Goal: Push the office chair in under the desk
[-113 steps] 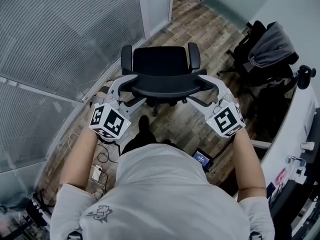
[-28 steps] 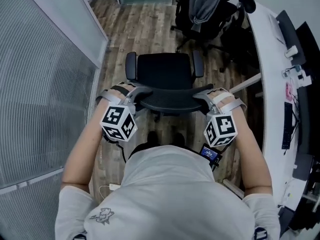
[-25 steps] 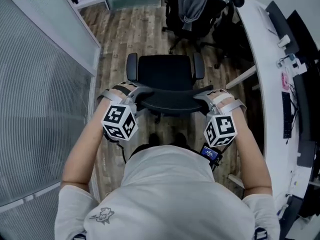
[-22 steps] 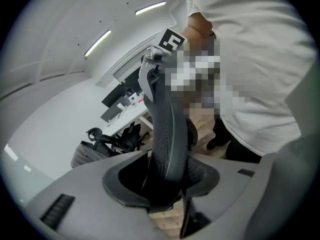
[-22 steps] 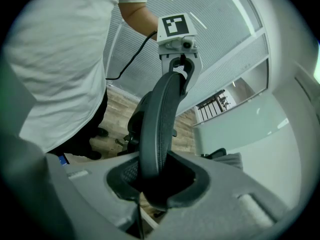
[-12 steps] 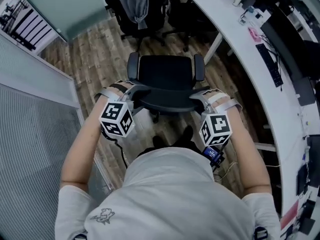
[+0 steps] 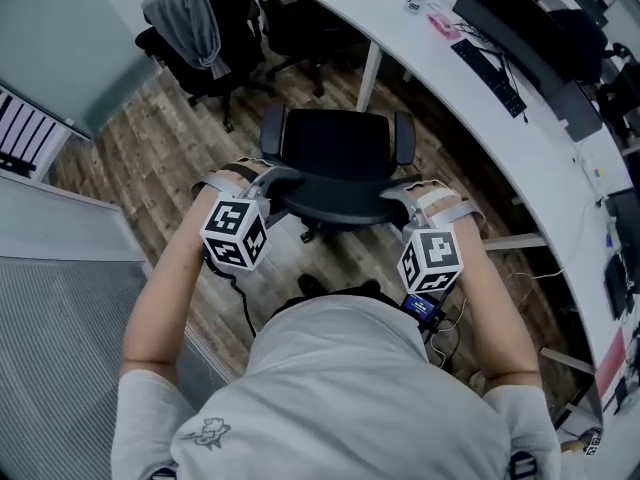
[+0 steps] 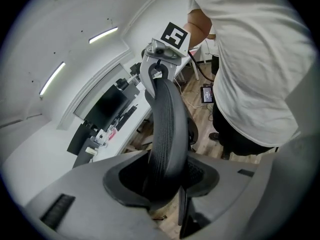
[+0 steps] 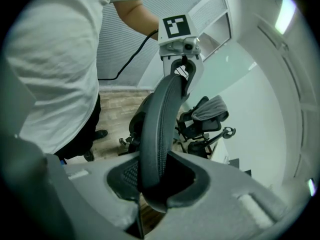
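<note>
A black office chair (image 7: 335,143) stands in front of me, its seat facing the curved white desk (image 7: 480,118). My left gripper (image 7: 268,183) is shut on the left end of the mesh backrest's top edge (image 7: 335,196). My right gripper (image 7: 400,190) is shut on the right end. In the left gripper view the backrest edge (image 8: 165,129) runs up from between the left gripper (image 8: 162,179) jaws to the right gripper (image 8: 162,59). The right gripper view shows the same edge (image 9: 157,129) held in the right gripper (image 9: 155,184), with the left gripper (image 9: 181,59) at its far end.
A second black chair with a grey garment (image 7: 195,28) over it stands at the back left. A white desk leg (image 7: 370,73) drops just beyond the chair's right armrest. A keyboard (image 7: 485,63) and monitor (image 7: 530,18) lie on the desk. A glass partition (image 7: 60,298) is on the left.
The person and the chair have turned right, from facing the partition and other chair to facing the desk. Both grippers stay closed on the backrest.
</note>
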